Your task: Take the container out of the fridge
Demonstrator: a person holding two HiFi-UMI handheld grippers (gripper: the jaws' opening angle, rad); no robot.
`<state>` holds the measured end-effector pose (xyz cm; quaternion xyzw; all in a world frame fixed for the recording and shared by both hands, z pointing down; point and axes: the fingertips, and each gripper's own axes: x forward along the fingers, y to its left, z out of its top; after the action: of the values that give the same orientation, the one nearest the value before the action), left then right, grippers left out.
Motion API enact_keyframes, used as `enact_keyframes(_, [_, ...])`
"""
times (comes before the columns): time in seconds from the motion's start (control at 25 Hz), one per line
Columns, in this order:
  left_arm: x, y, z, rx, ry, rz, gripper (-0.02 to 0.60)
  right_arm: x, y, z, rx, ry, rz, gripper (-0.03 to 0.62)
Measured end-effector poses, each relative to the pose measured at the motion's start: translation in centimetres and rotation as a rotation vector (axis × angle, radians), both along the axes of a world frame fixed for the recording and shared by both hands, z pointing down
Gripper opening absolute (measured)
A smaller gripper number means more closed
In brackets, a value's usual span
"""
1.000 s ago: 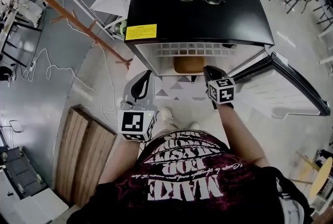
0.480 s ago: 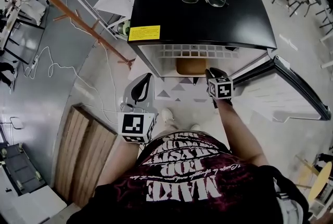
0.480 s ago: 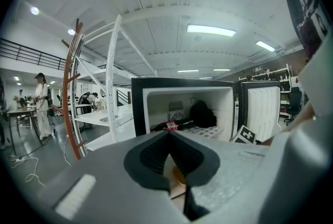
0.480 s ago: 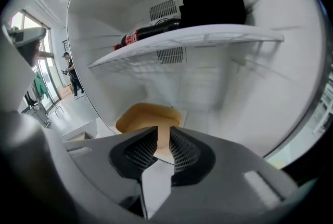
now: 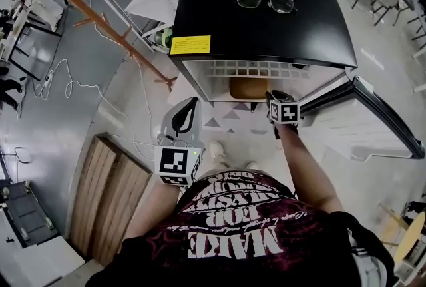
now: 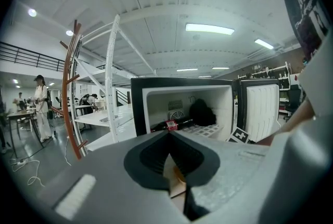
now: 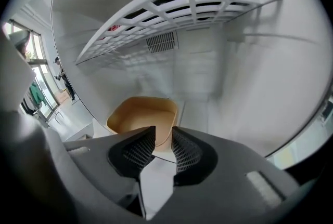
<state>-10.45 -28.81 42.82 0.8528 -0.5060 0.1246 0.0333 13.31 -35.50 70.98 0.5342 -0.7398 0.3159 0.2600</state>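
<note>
A tan open-topped container stands on the floor of the open fridge's lower compartment, under the white wire shelf. My right gripper reaches into that compartment, and its marker cube shows at the fridge's mouth. Its jaws have just been opening and now stand apart, with the container's near right corner in the gap and neither pad pressing on it. My left gripper hangs back at the left, pointed at the fridge, jaws shut and empty.
The black fridge has a pair of glasses on top, and its door swings open to the right. A bottle and a black thing lie on the upper shelf. A wooden pallet lies left of the person.
My right gripper has sunk and moved closer into the fridge's lower compartment. The left gripper has stayed put.
</note>
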Motion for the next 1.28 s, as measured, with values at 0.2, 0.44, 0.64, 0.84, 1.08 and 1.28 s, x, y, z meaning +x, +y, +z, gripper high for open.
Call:
enact_keyframes(0.2, [-0.2,0.1,0.2,-0.005,-0.009,0.001,0.001,0.8,-0.5,0.3,-0.024,0.009,0.029,0.129])
enact_keyframes(0.44, [-0.4,0.2,0.4,-0.010,-0.018,0.007,0.000,0.6,-0.8,1.5,-0.053,0.015,0.025,0.140])
enact_keyframes(0.64, [-0.5,0.2,0.4,-0.013,-0.021,0.009,0.000,0.1,-1.4,2.2,-0.069,0.025,0.017,0.144])
enact_keyframes(0.84, [-0.4,0.4,0.6,-0.017,-0.022,0.017,0.000,0.3,-1.5,2.8,-0.093,0.030,0.033,0.147])
enact_keyframes(1.08, [-0.8,0.5,1.0,-0.021,-0.020,0.010,0.001,0.2,-1.4,3.8,-0.111,0.020,0.063,0.152])
enact_keyframes(1.28, [-0.7,0.5,1.0,-0.022,-0.024,0.013,0.000,0.7,-1.6,4.2,-0.100,0.049,0.090,0.148])
